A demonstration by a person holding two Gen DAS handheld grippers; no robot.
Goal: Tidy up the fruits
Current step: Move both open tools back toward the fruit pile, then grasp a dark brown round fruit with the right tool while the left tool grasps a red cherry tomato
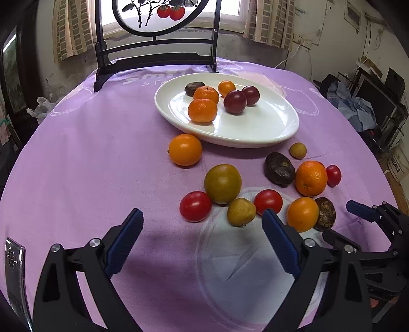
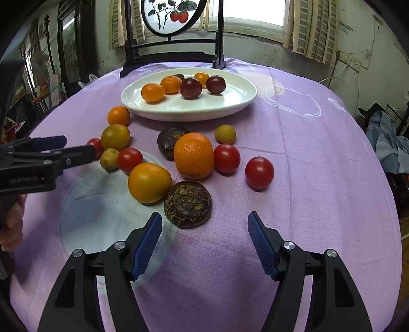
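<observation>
Blue-padded black left tongs [image 1: 202, 222] hang released over the near edge of the round worktop under a lilac cloth [image 1: 84, 158], grasping nothing; just past their tips lie a red cherry tomato [image 1: 195, 206] and a small yellow-green fruit [image 1: 241, 212]. The matching right tongs [image 2: 204, 224] are likewise spread and empty, with a dark brown, rough, flattened fruit [image 2: 188, 204] just ahead of their left pad. From the right wrist view the body of the left tongs carries pale lettering that seems to read "GenRobot.AI" [image 2: 23, 179].

Loose fruit is scattered from the middle of the worktop toward the near edge: a large dimpled orange [image 2: 193, 155], a smooth orange-yellow fruit [image 2: 149, 182], two red tomatoes [image 2: 226, 158] [image 2: 259, 172] and a green-orange round fruit [image 2: 115, 137].

Toward the far edge sits a white oval ceramic plate [image 2: 230, 102] holding three small oranges, two dark purple-red plums and one dark brown fruit. White print on the cloth beside the plate begins "Smi" [image 1: 153, 78]; the rest is covered. At the far edge stands a black-framed round screen painted with red fruit [image 1: 163, 15].
</observation>
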